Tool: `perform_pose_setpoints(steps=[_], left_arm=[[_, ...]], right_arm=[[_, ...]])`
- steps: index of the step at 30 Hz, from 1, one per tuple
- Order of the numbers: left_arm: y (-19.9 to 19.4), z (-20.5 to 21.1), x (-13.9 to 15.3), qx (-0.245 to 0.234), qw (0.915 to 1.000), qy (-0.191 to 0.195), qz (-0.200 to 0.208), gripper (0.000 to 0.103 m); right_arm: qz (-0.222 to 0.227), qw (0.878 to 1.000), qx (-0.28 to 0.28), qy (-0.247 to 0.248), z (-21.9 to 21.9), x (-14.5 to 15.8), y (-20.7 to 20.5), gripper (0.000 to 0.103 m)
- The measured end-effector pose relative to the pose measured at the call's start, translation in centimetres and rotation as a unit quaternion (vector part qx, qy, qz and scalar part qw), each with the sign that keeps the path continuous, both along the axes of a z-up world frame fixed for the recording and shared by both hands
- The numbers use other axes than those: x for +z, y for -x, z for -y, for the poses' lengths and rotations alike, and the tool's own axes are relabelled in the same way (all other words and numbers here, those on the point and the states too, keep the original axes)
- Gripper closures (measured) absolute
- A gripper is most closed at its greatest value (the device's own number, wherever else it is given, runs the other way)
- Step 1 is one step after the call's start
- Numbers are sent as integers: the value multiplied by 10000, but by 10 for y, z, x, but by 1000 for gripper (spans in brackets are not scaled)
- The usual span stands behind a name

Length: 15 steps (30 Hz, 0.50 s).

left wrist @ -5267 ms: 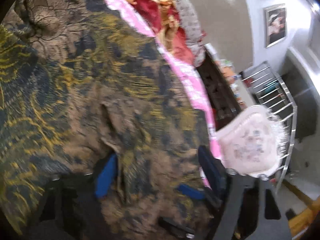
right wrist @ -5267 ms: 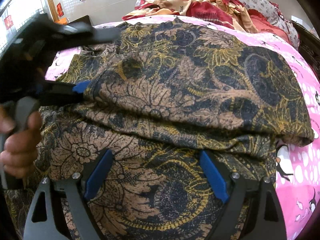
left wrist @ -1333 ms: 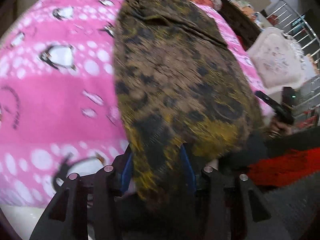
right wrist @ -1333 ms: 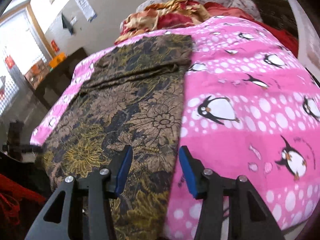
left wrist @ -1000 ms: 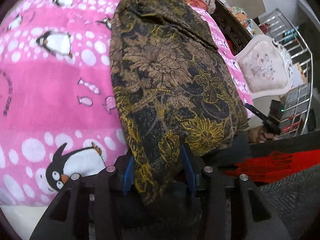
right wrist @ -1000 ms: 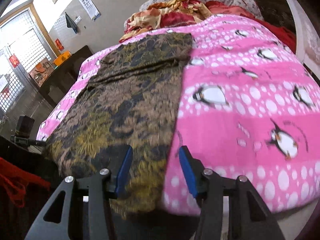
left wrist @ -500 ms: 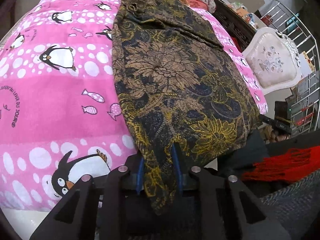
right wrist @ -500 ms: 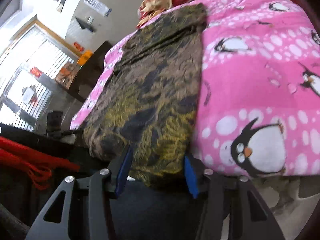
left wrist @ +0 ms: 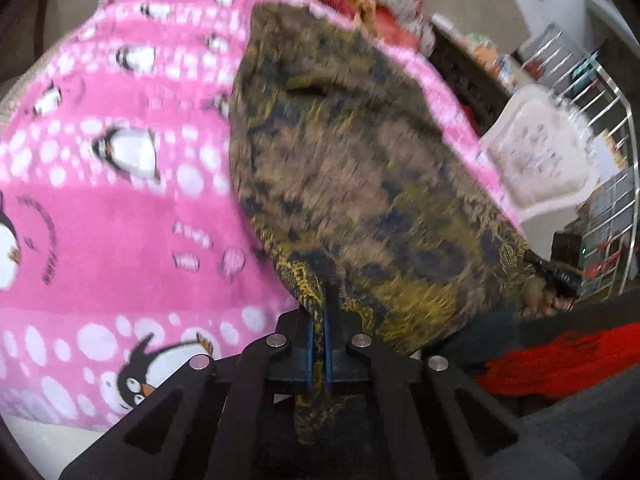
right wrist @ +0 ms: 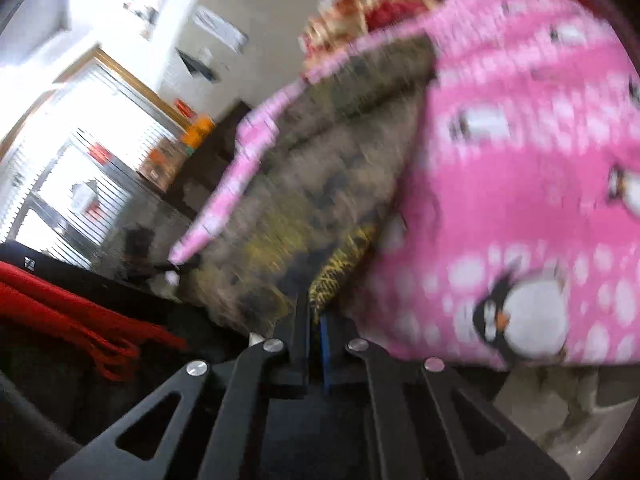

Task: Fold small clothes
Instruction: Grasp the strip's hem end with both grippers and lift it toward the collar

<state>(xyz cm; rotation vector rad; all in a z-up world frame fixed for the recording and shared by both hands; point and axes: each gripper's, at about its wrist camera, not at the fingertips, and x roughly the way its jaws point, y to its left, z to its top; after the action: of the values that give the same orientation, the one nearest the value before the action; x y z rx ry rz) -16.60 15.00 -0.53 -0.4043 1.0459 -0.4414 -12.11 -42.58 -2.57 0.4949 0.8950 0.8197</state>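
**Both grippers now clamped on the near hem**

Half a second back the blue pads only straddled the cloth; both sets of jaws have just been closing and now pinch it. Left gripper (left wrist: pixel 318 320) bites the batik garment (left wrist: pixel 360 168) at 6 o'clock, spread up the pink penguin blanket (left wrist: pixel 120 200). Only that view shows the white chair (left wrist: pixel 540 160) at 3 o'clock. Right gripper (right wrist: pixel 314 320) grips the hem too; only its view shows the window (right wrist: pixel 72 168) at 9 o'clock. Blanket writing's too blurry to read.

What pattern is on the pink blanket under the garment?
White dots and black-and-white penguins on the pink blanket, clearest in the left wrist view.
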Motion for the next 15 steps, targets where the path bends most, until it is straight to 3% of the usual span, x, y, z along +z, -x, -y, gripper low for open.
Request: perform_pose_setpoints(steps=[3, 9, 13, 15], left_arm=[[0, -14, 20, 161, 9979, 546, 325, 103], [12, -24, 61, -58, 9923, 886, 869, 103], [30, -26, 94, -438, 9805, 1411, 1294, 103], [42, -26, 116, -759, 9699, 1711, 1557, 103]], right_arm=[[400, 9982, -239, -380, 15, 31, -1, 99], [998, 9929, -94, -637, 16, 85, -1, 100], [1306, 9880, 138, -809, 18, 116, 15, 99], [1486, 9837, 168, -998, 26, 133, 24, 100]])
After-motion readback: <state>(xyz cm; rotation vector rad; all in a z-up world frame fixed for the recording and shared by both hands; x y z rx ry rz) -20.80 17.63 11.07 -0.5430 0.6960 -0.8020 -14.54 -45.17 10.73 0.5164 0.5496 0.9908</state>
